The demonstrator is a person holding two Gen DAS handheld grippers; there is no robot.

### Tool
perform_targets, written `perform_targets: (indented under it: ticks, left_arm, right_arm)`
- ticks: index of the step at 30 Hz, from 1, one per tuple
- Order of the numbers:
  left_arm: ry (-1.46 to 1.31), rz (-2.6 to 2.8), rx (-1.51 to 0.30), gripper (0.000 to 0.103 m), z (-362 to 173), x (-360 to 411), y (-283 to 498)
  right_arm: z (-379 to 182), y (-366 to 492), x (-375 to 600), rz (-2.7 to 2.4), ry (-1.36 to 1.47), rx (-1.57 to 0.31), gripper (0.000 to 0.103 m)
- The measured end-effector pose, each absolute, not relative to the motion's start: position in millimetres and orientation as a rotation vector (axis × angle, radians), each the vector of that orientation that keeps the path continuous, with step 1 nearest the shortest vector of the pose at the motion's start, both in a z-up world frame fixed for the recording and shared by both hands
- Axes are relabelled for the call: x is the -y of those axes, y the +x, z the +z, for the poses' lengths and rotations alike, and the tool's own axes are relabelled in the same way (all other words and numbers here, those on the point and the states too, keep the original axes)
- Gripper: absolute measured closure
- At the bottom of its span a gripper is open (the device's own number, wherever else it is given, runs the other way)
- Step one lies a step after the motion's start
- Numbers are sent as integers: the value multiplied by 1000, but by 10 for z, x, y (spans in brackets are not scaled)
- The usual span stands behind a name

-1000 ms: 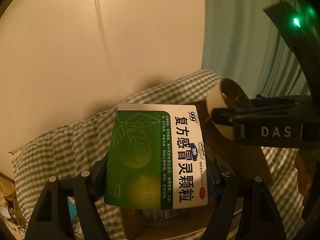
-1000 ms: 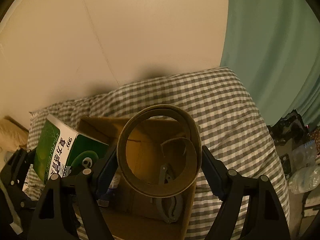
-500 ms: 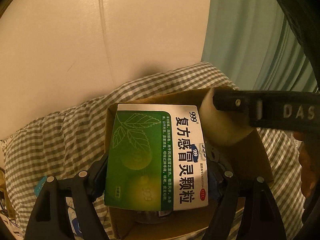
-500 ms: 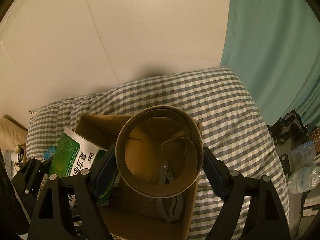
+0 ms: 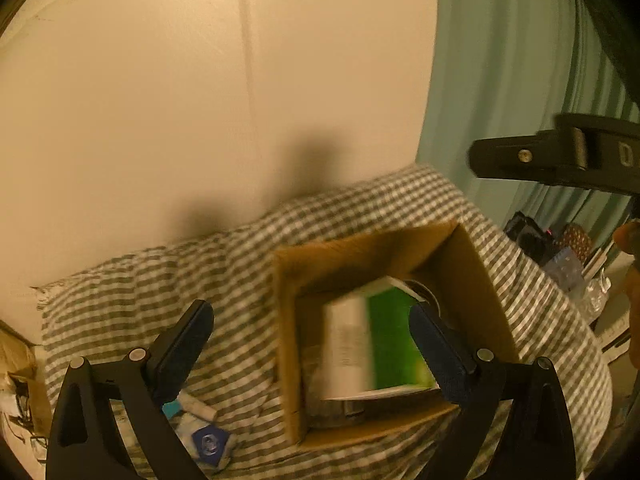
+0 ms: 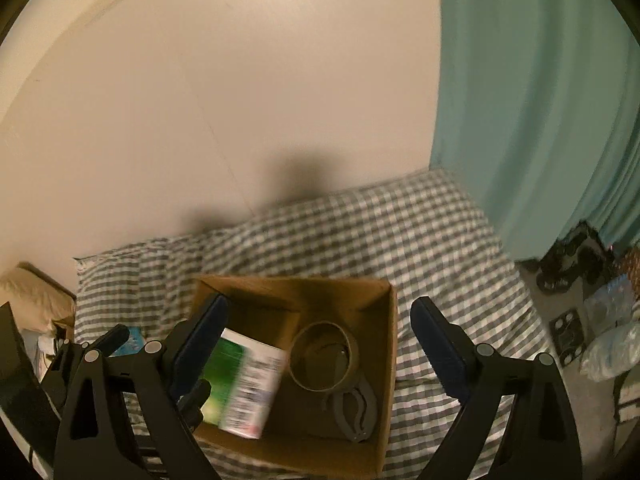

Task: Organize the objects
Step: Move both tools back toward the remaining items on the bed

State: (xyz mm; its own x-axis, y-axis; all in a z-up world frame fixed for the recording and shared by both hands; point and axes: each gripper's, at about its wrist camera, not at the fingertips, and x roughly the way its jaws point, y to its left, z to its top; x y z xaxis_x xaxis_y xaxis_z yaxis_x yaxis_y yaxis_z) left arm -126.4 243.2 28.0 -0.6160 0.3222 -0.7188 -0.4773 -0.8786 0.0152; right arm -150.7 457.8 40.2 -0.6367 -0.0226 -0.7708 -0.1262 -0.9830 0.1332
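Two grippers are seen above an open cardboard box [image 6: 384, 380] that sits on a bed covered with a grey-checked sheet [image 6: 420, 236]. The left gripper [image 5: 310, 332] is spread wide, its jaws opening, and nothing is pinched between them; the green-and-white medicine box [image 5: 376, 348] lies below, inside the cardboard box, leaning on its side and blurred, so it is judged to have just been let go. The right gripper [image 6: 320, 332] is likewise spread with its jaws opening, and the brown tape roll [image 6: 324, 356] rests on the box floor, clear of both pads, beside the medicine box and touching or overlapping a grey clamp-like tool [image 6: 354, 408].

Both items appear to have been dropped in together so that loose things are gathered in one container. The wide spread is judged to serve a clean release, so that neither pad catches an edge on withdrawal.

A few small packets [image 5: 204, 436] are left on the sheet just beside the box, at the left gripper's side; these are probably next to be collected. The medicine box, tilted against the wall of the cardboard box, may settle flat unaided.
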Motion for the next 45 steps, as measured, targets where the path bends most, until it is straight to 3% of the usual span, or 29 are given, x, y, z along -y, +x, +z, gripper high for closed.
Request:
perform_targets:
  ticks: [7, 15, 23, 31, 36, 41, 45]
  left_arm:
    - [-982, 2560, -241, 2, 692, -1927, -1183]
    - [-970, 2707, -194, 2, 1032, -1010, -979]
    - [-1004, 2808, -160, 2, 925, -243, -819]
    - [-1088, 2792, -25, 2, 577, 314, -838]
    - [-1148, 2800, -158, 1, 218, 461, -933]
    - [-1242, 2751, -122, 0, -242, 552, -1048]
    - [-1336, 2721, -199, 0, -626, 518, -1153]
  right_arm:
    - [994, -1170, -4144, 2848, -1234, -109, 10]
    - [1269, -817, -3502, 2913, -1182, 45, 10]
    - [1371, -640, -2896, 2981, -1151, 84, 10]
    - [933, -620, -2391, 2994, -1216, 190, 8]
    - [544, -656, -2089, 3008, -1304, 264, 0]
    - [143, -780, -1803, 2998, -1416, 362, 0]
    - [-244, -929, -1662, 2966, -1515, 360, 0]
